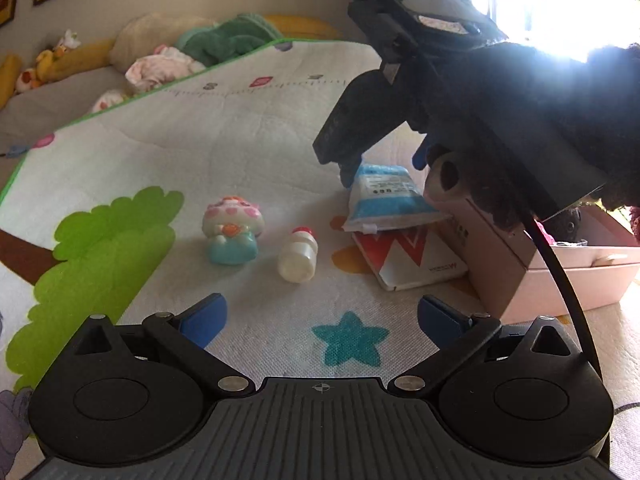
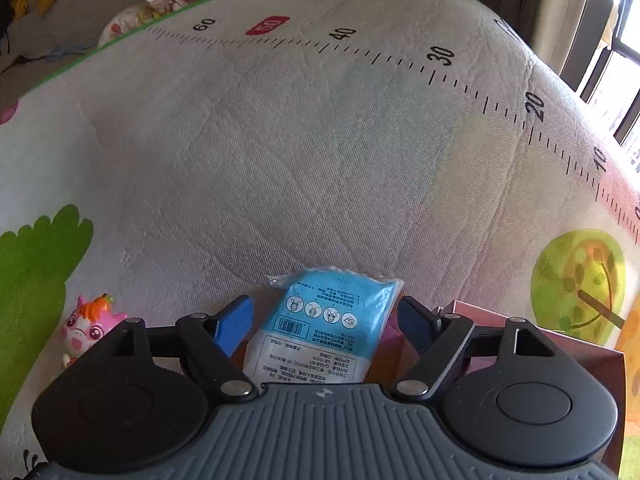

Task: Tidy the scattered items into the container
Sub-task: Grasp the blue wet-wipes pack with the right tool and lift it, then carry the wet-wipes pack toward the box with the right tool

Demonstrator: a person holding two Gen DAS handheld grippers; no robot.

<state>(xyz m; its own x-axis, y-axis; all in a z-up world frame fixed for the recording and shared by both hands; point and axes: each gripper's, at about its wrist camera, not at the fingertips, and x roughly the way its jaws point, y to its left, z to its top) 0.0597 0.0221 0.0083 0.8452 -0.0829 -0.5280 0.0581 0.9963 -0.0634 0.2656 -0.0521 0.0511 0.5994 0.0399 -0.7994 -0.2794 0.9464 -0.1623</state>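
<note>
A blue and white plastic pouch lies propped on a red and white box beside the pink container. My right gripper is open, its blue fingers on either side of the pouch, not closed on it. In the left wrist view the right gripper hangs over the pouch. My left gripper is open and empty above the mat. A mushroom figurine and a small white bottle lie ahead of it.
A printed play mat covers the floor, with a ruler print along its far edge. Pillows and cloths lie beyond it. A pink cat toy sits left of my right gripper. A window is at the right.
</note>
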